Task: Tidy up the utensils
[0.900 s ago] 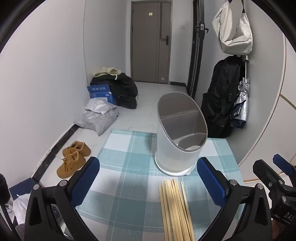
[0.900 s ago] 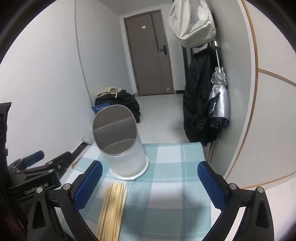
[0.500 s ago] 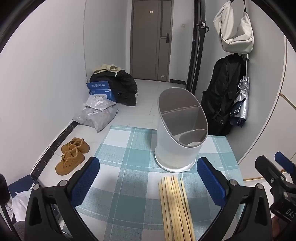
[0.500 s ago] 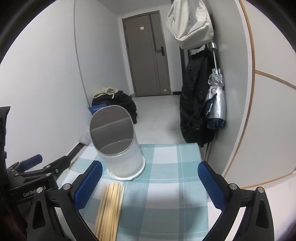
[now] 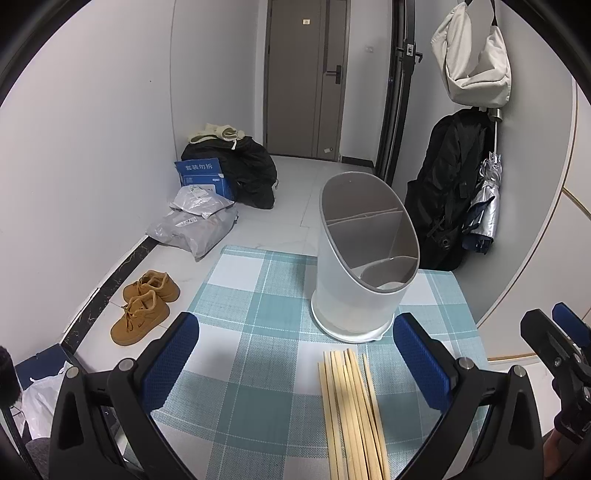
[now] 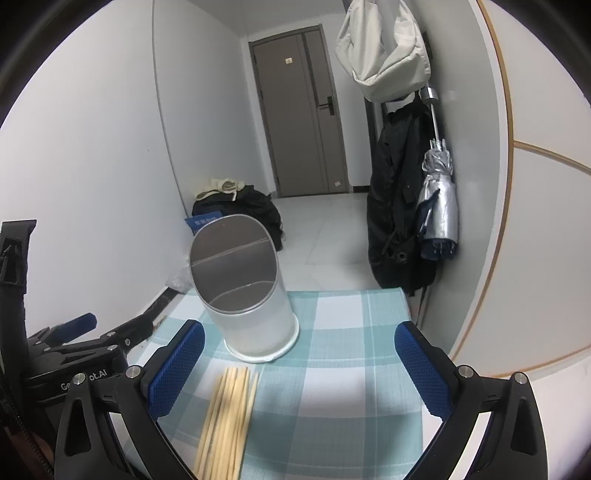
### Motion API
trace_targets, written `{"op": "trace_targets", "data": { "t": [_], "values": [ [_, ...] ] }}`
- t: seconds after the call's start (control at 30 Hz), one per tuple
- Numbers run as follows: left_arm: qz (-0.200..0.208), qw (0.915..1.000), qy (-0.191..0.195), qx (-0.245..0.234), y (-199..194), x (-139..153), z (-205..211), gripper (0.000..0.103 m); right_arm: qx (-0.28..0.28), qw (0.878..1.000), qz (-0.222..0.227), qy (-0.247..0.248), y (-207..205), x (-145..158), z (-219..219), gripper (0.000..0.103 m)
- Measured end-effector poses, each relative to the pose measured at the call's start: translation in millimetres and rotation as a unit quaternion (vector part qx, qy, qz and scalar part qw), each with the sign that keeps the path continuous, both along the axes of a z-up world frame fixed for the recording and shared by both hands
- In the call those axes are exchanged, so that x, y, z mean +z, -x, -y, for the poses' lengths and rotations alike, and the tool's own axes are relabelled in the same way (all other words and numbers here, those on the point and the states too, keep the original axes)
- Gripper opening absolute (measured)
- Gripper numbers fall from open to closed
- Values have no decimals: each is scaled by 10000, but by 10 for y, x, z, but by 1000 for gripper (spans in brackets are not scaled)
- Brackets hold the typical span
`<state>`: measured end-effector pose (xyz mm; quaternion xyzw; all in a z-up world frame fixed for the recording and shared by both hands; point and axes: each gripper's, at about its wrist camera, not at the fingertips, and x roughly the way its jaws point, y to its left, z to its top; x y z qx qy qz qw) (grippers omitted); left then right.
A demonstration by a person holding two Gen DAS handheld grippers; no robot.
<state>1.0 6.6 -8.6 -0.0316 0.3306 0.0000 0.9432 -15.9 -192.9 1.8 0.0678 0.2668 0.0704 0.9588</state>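
In an entryway, the checkered bench [image 5: 258, 332] carried a white utensil holder [image 5: 362, 273] toward its far edge, chopsticks [image 5: 351, 410] bundled just before it, ready for loading, both the left tool [image 5: 295, 358] and right tool [image 6: 299, 365] gaping empty.

From my left claw's view, the blue box [image 5: 204, 176] on the floor carries white Chinese characters that read 套装勿拆, with smaller print under them too tiny for me to make out. From my right claw's view, my left claw [image 6: 77, 360] shows white lettering on its black body, partly covered: I read "Ge" and then "ot.AI". The white label on the grey parcel [image 5: 192, 223] and the small plate on the door [image 5: 306, 22] are too small to read.
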Motion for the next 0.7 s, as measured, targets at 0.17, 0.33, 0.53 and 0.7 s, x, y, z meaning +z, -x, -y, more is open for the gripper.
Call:
{"op": "trace_targets", "data": {
  "t": [0.17,0.33,0.53,0.7],
  "values": [
    [-5,10000,18,-2,3,1,-7,102,49,10000,8,-58,7,0,-15,103],
    [-22,10000,74,11,-3,10,-24,102,98,9998,-47,-170,5,-8,-1,103],
    [-21,9999,101,26,-1,9,-30,102,77,9998,17,-158,39,-23,-12,103],
    [-26,9999,94,42,5,4,-30,102,83,9999,37,-128,49,-26,-29,103]
  ]
}}
